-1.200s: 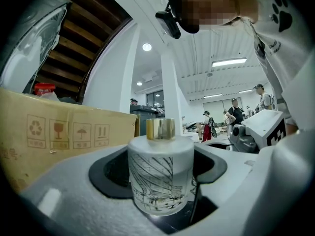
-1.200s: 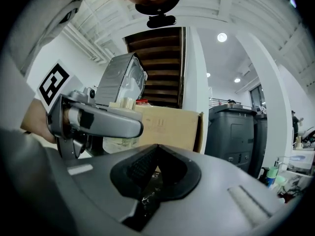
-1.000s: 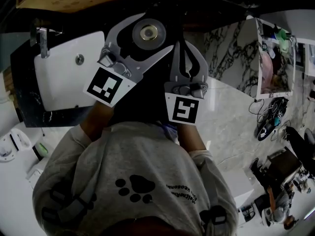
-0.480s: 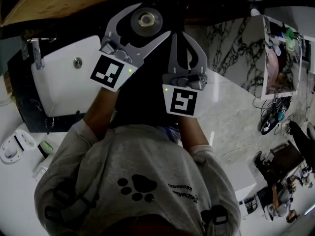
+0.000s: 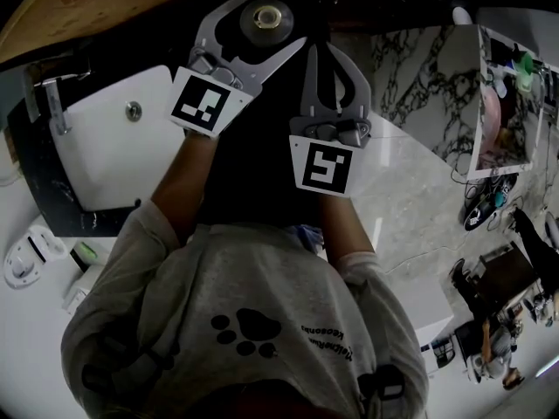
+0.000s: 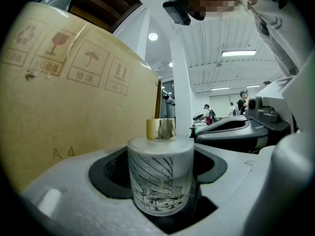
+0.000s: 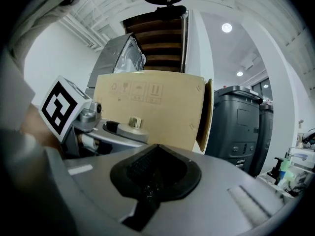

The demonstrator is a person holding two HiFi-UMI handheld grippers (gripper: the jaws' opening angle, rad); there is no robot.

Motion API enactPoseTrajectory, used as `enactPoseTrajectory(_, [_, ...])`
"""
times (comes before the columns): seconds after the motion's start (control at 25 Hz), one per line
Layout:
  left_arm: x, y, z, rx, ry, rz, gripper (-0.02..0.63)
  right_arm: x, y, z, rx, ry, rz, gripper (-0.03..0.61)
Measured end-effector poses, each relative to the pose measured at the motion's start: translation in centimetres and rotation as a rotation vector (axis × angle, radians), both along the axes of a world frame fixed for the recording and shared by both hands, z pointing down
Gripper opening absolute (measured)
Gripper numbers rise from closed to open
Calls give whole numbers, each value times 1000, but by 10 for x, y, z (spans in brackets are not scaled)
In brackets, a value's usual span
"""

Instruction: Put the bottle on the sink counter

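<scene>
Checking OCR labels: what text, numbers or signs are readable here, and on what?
"A4": on the cardboard box, lower face.
The box's handling symbols (recycle, fragile, umbrella, arrows): captions too small to read.
Print on the sweatshirt: unreadable.
No text on the bottle: drawing only.

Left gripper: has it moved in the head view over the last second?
Yes. The left gripper, holding the bottle, moved up-frame relative to the sink.

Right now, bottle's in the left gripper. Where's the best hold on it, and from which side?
Grip the bottle on its frosted round body, from the side, below the shoulder, as the left gripper has it. The upright cylinder seats in the curved pads. Avoid the narrow gold cap.
</scene>
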State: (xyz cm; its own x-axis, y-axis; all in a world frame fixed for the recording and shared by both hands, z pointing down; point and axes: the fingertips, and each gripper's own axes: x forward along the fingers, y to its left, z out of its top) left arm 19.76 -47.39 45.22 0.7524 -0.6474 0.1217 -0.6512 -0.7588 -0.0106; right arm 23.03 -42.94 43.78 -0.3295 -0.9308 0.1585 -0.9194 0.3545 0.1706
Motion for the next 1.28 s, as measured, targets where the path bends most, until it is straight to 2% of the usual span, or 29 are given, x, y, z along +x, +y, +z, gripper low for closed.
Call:
enactPoseTrajectory(0.28, [12,-18,8,35,-46,21,339,3,-6,10,-14,-8,8,3])
enactPoseTrajectory(0.52, [22,-30,11,26,-34,35,339,7,-9,15,-28,-12,16,2])
enactPoseTrajectory(0.6, [24,-33,13,10,-15,29,339,8,-10,15,-27,-14,20,3])
enactPoseTrajectory(0.72, [26,-37,19,-17,-42,34,339,10,-12,15,-25,-17,26,2])
enactPoseTrajectory(0.92, [27,-44,27,-69,-38,19,339,10,-12,17,-29,-15,25,3])
enactPoseTrajectory(1.28, [30,-50,43,-163,-106,12,339,9,-12,14,-24,-24,29,3])
